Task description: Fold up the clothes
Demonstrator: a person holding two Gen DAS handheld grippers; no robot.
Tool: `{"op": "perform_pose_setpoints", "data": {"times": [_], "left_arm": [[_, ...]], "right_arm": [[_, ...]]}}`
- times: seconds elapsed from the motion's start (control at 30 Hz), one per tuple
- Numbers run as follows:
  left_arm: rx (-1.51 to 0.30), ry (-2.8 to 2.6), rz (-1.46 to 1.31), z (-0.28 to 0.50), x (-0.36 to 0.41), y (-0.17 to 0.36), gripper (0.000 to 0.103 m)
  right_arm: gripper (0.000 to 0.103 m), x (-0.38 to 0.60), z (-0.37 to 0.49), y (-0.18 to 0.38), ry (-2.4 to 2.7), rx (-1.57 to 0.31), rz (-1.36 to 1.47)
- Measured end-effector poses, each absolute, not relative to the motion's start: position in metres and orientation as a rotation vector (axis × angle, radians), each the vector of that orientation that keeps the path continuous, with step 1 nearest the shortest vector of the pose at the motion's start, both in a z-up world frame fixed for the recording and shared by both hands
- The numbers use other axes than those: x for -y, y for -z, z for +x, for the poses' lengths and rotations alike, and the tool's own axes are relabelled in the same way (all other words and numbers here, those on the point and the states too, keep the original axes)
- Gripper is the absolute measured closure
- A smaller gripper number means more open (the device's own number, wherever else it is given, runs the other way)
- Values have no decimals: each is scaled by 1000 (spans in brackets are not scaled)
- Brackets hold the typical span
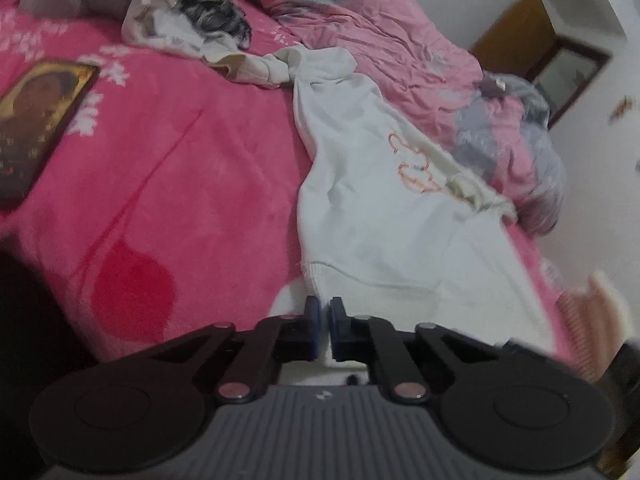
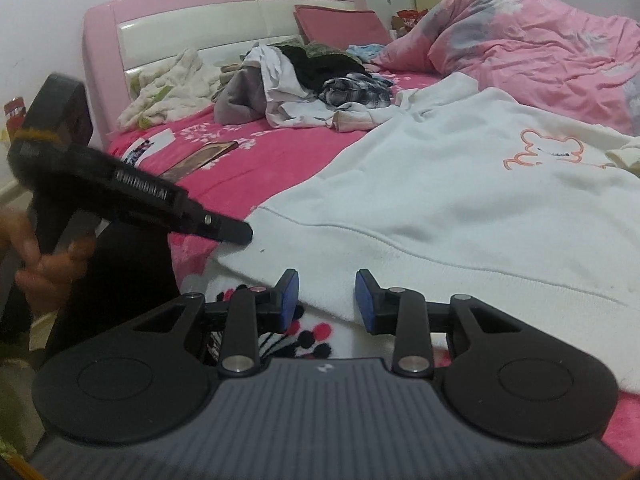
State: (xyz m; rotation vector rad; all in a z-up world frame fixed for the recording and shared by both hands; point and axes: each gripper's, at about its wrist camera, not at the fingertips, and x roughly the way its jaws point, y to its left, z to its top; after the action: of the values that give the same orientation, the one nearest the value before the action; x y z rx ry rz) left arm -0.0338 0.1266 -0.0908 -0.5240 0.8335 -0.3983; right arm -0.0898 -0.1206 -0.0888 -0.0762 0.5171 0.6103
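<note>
Our left gripper (image 1: 324, 308) is pinched on the hem corner of the sweatshirt (image 1: 372, 200) spread on the bed (image 1: 180, 168); our right gripper (image 2: 326, 292) gapes at the hem, clothes pile (image 2: 304, 76) beyond.

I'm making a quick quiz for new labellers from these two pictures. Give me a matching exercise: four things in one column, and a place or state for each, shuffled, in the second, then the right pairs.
Things
1. white sweatshirt
2. left gripper
3. right gripper
4. pile of clothes

Places or states
A. fingers apart, near the sweatshirt's hem
B. heaped near the pink headboard
C. spread flat on the pink blanket
D. fingers nearly closed at the hem's corner

Pairs: 1-C, 2-D, 3-A, 4-B
</note>
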Motion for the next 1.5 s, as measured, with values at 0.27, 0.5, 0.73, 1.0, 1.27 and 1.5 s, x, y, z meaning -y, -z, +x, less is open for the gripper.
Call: {"op": "perform_pose_setpoints", "data": {"times": [0.27,0.5,0.73,1.0,1.27,1.5], "left_arm": [[-826,477,-676,-29,-133,82,99],[-814,500,-809,-23,-145,85,99],[-785,488,-813,-26,-157,88,99],[-849,468,-837,-30,-171,109,64],[-878,516,-912,-19,-160,113,35],[-933,527,-874,2,-129,123,77]], "right_arm": [[49,98,-91,93,-606,-448,-252],[87,68,-86,100,-569,-369,-473],[100,80,-89,59,-622,-386,-380],[100,78,-82,89,-627,-489,-330],[100,88,-85,88,-619,-454,-255],[99,96,-80,89,-628,-443,-179]]}}
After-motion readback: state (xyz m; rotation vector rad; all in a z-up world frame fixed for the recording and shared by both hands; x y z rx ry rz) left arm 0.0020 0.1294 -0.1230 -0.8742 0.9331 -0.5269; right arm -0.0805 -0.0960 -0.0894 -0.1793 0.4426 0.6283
